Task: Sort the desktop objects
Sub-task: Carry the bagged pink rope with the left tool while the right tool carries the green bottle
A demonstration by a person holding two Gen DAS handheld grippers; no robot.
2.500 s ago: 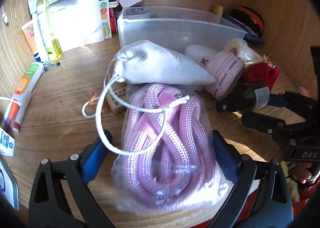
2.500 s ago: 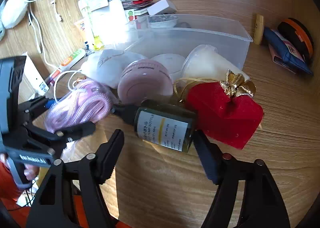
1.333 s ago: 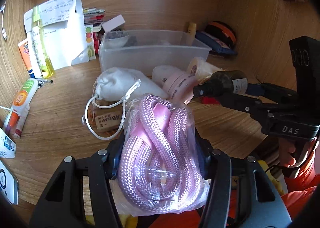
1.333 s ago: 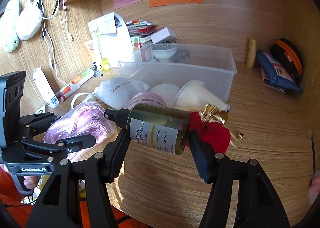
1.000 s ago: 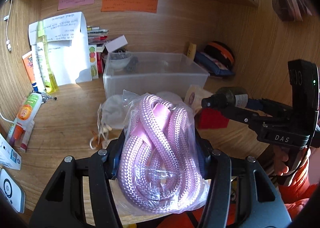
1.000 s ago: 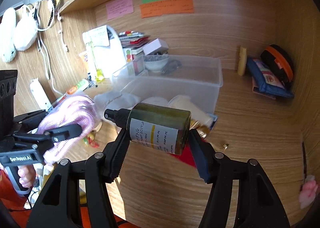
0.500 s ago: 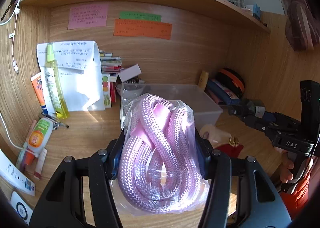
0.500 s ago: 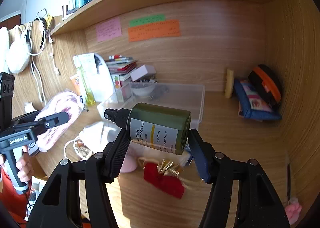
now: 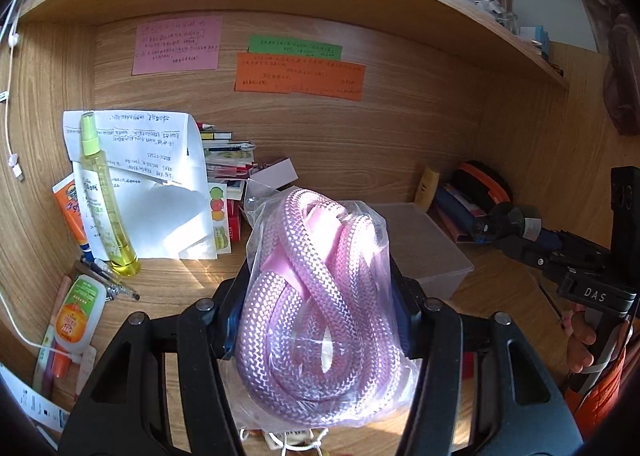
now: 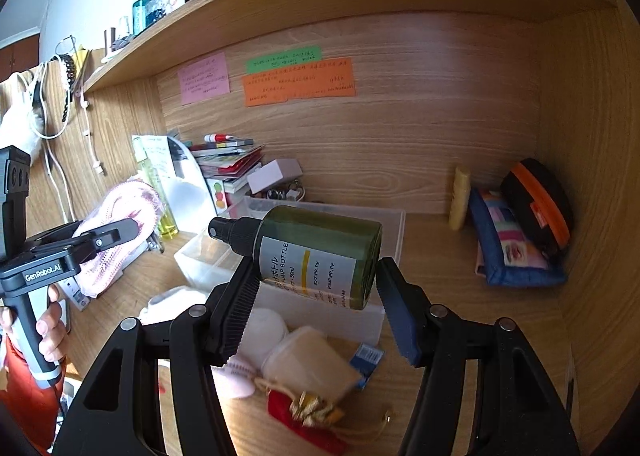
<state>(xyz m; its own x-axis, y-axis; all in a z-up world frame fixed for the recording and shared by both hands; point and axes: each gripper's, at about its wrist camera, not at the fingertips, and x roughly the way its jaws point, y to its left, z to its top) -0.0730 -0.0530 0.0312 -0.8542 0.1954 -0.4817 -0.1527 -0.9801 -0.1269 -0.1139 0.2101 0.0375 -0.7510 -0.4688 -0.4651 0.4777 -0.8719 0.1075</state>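
The right claw (image 10: 316, 288) clamps a dark green spray bottle (image 10: 316, 256) lying sideways in the air above the clear plastic bin (image 10: 394, 223) on the table (image 10: 440, 320).

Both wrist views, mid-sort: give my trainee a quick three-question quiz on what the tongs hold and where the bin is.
1. True or false: the left tongs are shut on a bagged pink rope.
2. What do the right tongs hold? A) red pouch B) dark green pump bottle C) yellow spray bottle
3. Fill in: in the right wrist view, the clear plastic bin lies ____ the held bottle.

Key
1. True; both pads press on the bag.
2. B, the dark green pump bottle, lying sideways with its black nozzle pointing left. The red pouch lies on the desk.
3. Behind and below.
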